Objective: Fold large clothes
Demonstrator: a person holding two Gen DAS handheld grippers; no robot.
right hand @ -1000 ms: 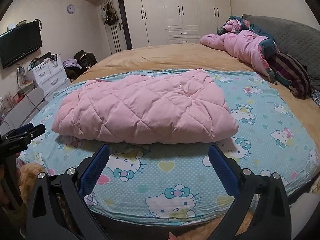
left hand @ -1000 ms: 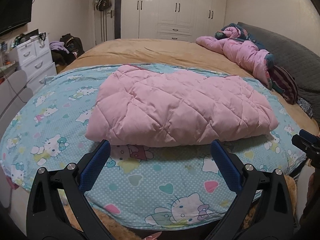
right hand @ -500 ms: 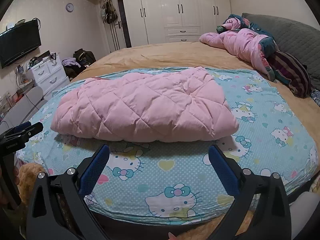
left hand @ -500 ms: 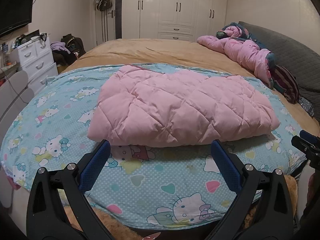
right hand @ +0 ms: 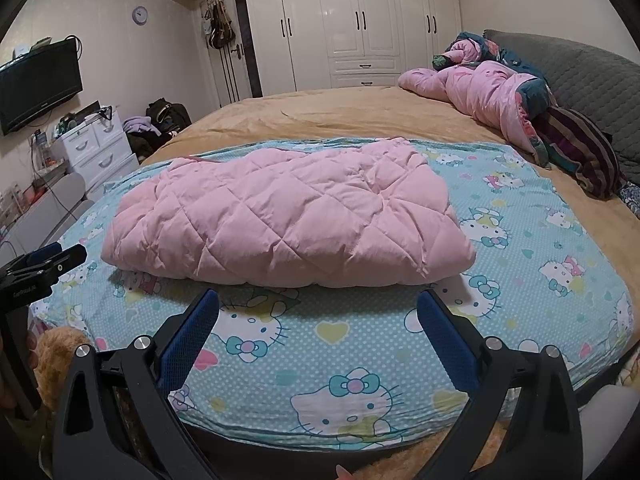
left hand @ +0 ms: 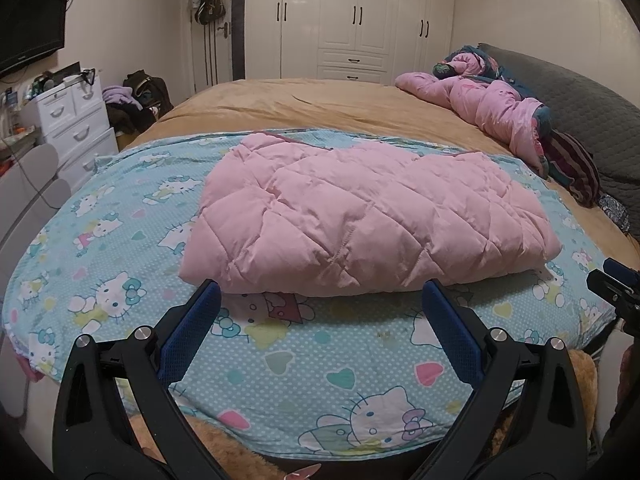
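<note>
Left wrist view: a wide bed (left hand: 320,108) under a tan cover fills the room, with a white wardrobe (left hand: 356,20) along the far wall and a grey headboard (left hand: 560,92) at the right. Across the near part of the bed lies a blue cartoon-cat sheet (left hand: 120,240), and on it, roughly in the middle, rests the pink quilted coat (left hand: 360,224), folded into a thick, puffy rectangle with its long edge toward the cameras. A second pink quilted garment (left hand: 492,112) sits crumpled near the headboard, well apart from the folded one, beside a dark striped cloth (left hand: 576,168). A white drawer unit (left hand: 76,120) stands at the left under a wall television (left hand: 28,40). In the foreground the left gripper (left hand: 320,300) hangs just short of the coat's near edge, jaws spread wide and holding nothing, its blue pads (left hand: 192,328) clear of the fabric. The right wrist view shows the right gripper (right hand: 318,308) likewise spread wide and empty above the sheet, just in front of the coat (right hand: 288,220), its tip also visible at the far right edge of the left view (left hand: 616,288).
</note>
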